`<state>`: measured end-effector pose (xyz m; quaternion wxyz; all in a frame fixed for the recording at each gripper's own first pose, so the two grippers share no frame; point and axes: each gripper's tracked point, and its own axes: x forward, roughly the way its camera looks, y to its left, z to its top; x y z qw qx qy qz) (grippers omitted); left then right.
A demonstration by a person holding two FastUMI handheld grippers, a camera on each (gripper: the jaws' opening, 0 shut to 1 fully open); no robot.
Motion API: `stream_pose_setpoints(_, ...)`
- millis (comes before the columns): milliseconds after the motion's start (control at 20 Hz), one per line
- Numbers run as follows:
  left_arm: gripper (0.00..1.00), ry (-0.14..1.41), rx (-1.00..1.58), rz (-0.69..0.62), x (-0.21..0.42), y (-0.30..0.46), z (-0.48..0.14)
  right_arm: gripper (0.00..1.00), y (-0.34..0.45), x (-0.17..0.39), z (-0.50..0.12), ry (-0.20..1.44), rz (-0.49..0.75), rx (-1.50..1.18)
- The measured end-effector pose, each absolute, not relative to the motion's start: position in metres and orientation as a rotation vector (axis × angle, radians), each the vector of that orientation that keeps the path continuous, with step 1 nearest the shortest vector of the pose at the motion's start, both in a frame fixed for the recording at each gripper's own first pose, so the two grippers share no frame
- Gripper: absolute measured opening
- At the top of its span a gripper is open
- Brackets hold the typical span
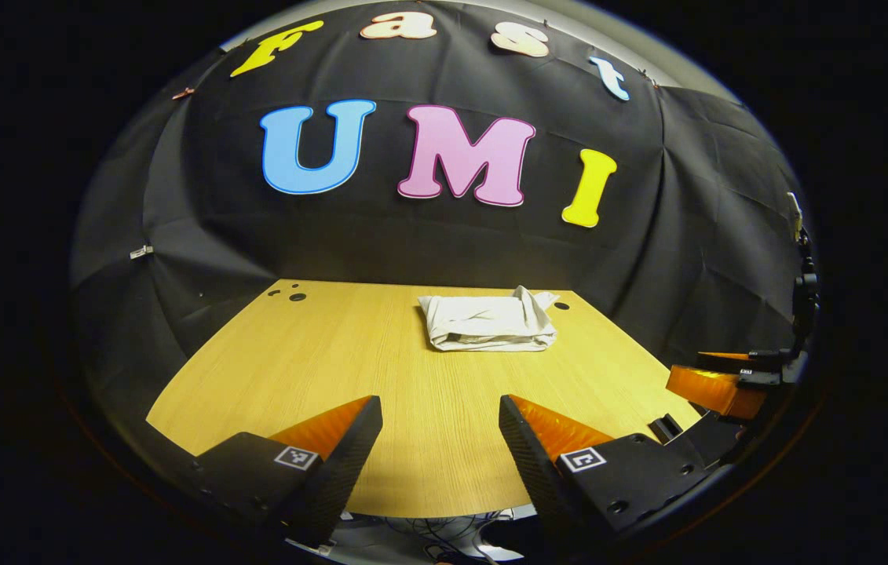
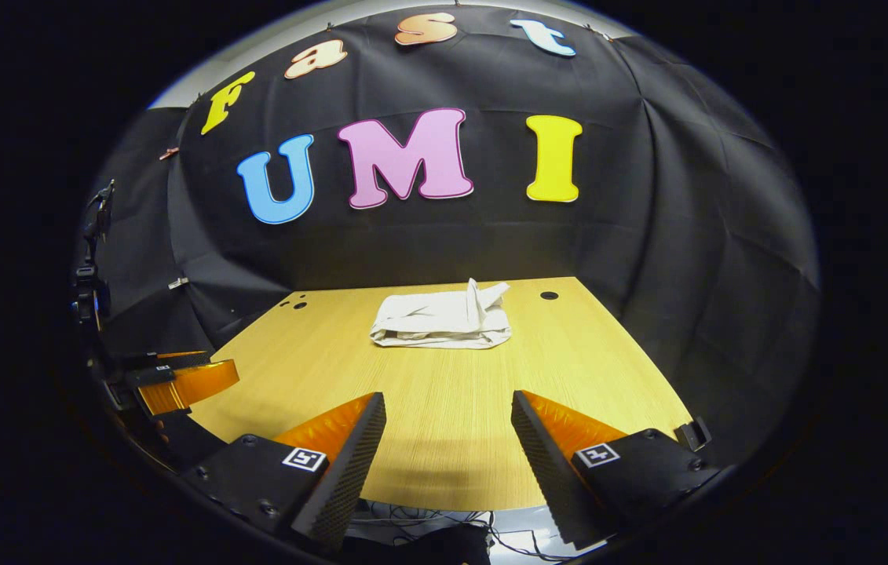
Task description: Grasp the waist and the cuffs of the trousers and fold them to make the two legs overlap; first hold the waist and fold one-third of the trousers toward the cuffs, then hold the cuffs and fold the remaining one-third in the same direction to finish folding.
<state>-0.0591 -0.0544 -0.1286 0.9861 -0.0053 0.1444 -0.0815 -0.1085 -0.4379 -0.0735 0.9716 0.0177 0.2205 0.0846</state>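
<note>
**Trousers lie folded at the far end of the table; both grippers held back, empty**

The trousers [image 1: 488, 319] sit as a compact pale bundle on the wooden table [image 1: 381, 369], toward twelve o'clock from both grippers and near the far edge. In the right gripper view the trousers [image 2: 444, 319] show stacked layers, with one loose flap sticking up at the bundle's one o'clock corner. Judging by that layered shape, the leg overlap and both thirds look done; little seems left beyond perhaps flattening that flap.

The left gripper [image 1: 440, 439] hovers over the near edge of the table, well apart from the cloth, jaws wide and holding nothing. The right gripper [image 2: 448, 439] does likewise, jaws wide and empty. Each view catches the other gripper at its rim, about four o'clock in the left gripper view, eight o'clock in the right gripper view.
</note>
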Motion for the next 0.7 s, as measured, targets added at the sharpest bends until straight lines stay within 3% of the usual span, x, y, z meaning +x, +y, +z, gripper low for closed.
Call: stream_pose_setpoints(700, 0.96, 0.363, 0.025, -0.163, -0.050, -0.046, -0.155, 0.99, -0.439, -0.106, -0.089, 0.485, 0.139, 0.094)
